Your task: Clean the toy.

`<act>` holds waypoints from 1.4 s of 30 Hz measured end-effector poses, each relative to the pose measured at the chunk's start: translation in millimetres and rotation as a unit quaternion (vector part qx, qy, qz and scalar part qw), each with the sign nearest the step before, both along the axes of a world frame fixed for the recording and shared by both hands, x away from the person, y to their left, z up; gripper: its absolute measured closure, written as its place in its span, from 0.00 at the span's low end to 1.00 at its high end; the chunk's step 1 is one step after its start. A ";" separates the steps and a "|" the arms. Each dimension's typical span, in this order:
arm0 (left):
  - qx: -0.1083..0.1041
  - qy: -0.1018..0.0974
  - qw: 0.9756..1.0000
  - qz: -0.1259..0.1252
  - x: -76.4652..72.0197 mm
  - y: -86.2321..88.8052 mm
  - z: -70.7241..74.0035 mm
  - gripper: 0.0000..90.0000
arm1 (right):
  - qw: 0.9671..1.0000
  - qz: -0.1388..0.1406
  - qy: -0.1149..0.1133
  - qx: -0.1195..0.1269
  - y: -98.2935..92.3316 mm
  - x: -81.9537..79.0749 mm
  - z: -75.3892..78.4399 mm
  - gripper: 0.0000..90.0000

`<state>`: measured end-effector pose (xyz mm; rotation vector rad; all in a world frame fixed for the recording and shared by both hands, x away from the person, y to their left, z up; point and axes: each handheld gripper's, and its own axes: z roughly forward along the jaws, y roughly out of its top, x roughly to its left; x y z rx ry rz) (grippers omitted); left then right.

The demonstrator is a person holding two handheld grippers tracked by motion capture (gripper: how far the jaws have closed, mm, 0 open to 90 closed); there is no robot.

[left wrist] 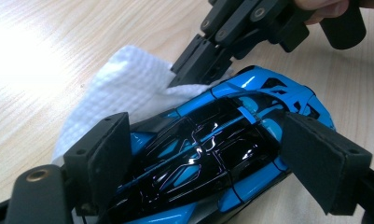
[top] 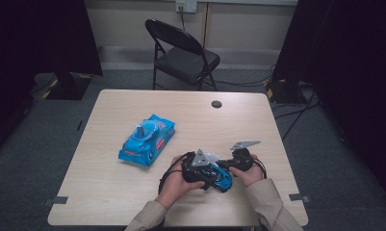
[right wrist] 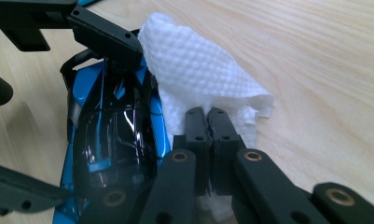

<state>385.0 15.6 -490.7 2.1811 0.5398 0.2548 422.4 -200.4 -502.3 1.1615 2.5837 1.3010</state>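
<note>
The high view is dim and soft, its upper corners falling to near black, with the pale table (top: 133, 192) evenly lit. In the left gripper view, glare bleaches the wood at upper left. White highlights streak the glossy toy car (left wrist: 212, 154). Nearest black jaws at the bottom edges look slightly blurred.

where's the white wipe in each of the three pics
High view: the white wipe peeks out between the two grippers, low and right of centre.
Left gripper view: upper left of centre, behind the toy car.
Right gripper view: centre, pinched by the right gripper.
Shared landmark: the blue and black toy car.
</note>
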 end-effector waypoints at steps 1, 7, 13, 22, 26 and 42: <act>0.000 0.000 1.000 0.000 0.1 0.0 0.0 0.18 | 1.000 0.000 0.000 -0.001 1.1 0.6 0.1 0.99; 0.003 0.001 1.000 -0.001 0.3 -0.2 0.5 0.18 | 1.000 0.004 0.003 -0.006 8.7 5.1 1.1 0.99; 0.002 0.001 1.000 0.000 -0.1 -0.3 0.2 0.18 | 1.000 0.007 0.004 -0.011 18.9 11.9 2.2 0.99; -0.001 0.001 1.000 -0.001 -0.5 -0.2 -0.2 0.19 | 1.000 0.008 0.014 -0.006 34.0 23.5 1.7 0.99; -0.002 0.001 1.000 -0.001 -0.6 -0.2 -0.3 0.19 | 1.000 0.007 0.016 -0.007 38.6 26.4 2.1 0.99; -0.002 -0.001 1.000 -0.004 -0.8 -1.9 -0.3 0.19 | 0.999 -0.021 -0.009 0.037 29.0 19.6 19.7 0.99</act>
